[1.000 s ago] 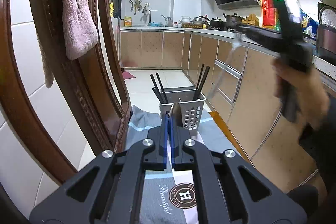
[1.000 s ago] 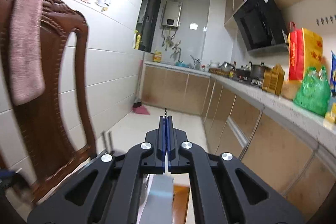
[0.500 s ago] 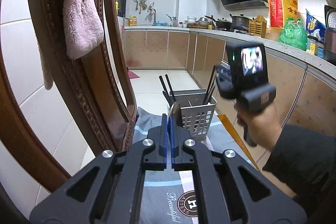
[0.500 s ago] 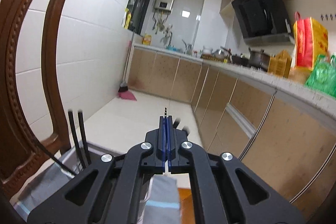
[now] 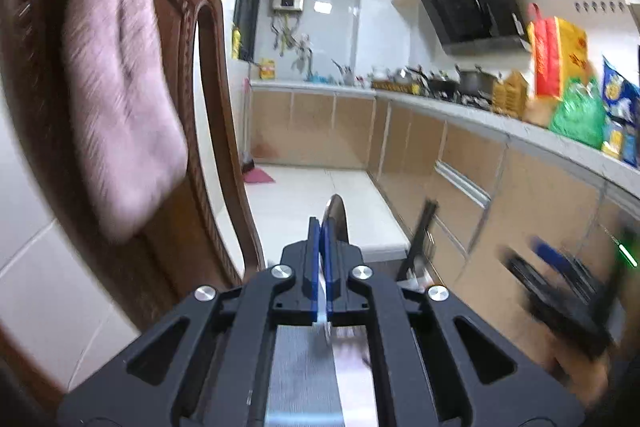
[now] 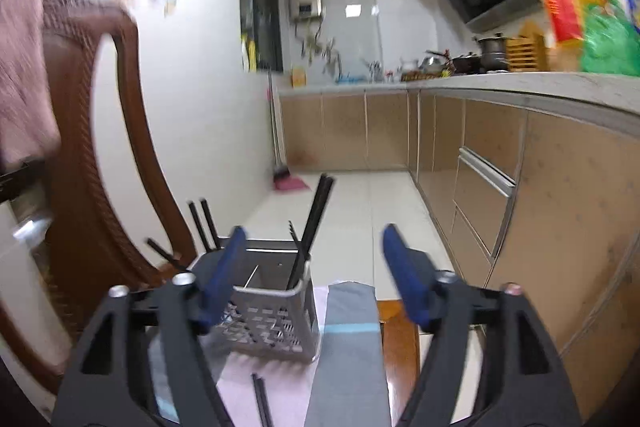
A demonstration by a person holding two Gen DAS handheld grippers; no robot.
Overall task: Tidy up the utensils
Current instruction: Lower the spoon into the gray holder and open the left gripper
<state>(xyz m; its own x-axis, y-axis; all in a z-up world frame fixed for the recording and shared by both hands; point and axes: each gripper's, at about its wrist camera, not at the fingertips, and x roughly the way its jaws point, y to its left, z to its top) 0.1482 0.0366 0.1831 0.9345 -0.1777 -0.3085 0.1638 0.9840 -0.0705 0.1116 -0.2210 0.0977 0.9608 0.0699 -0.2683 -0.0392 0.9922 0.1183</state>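
Note:
My left gripper (image 5: 323,227) is shut on a metal spoon (image 5: 338,217), whose bowl sticks up past the blue pads. My right gripper (image 6: 314,247) is open and empty, just above the grey perforated utensil caddy (image 6: 266,311). Black chopsticks (image 6: 312,227) stand in the caddy, and another pair (image 6: 260,399) lies on the cloth in front of it. In the left wrist view the right gripper (image 5: 560,287) is a blur at the lower right, and chopsticks (image 5: 420,235) poke up beside my fingers.
A carved wooden chair (image 5: 208,131) with a pink towel (image 5: 116,67) over its back stands close on the left. A grey and pink cloth (image 6: 348,347) covers the table (image 6: 396,323). Kitchen cabinets (image 6: 500,167) and a cluttered counter run along the right.
My right gripper has opened and dropped down toward the caddy; the thin black utensil it held is gone from its jaws. My left gripper has lifted and tilted up, still holding the spoon.

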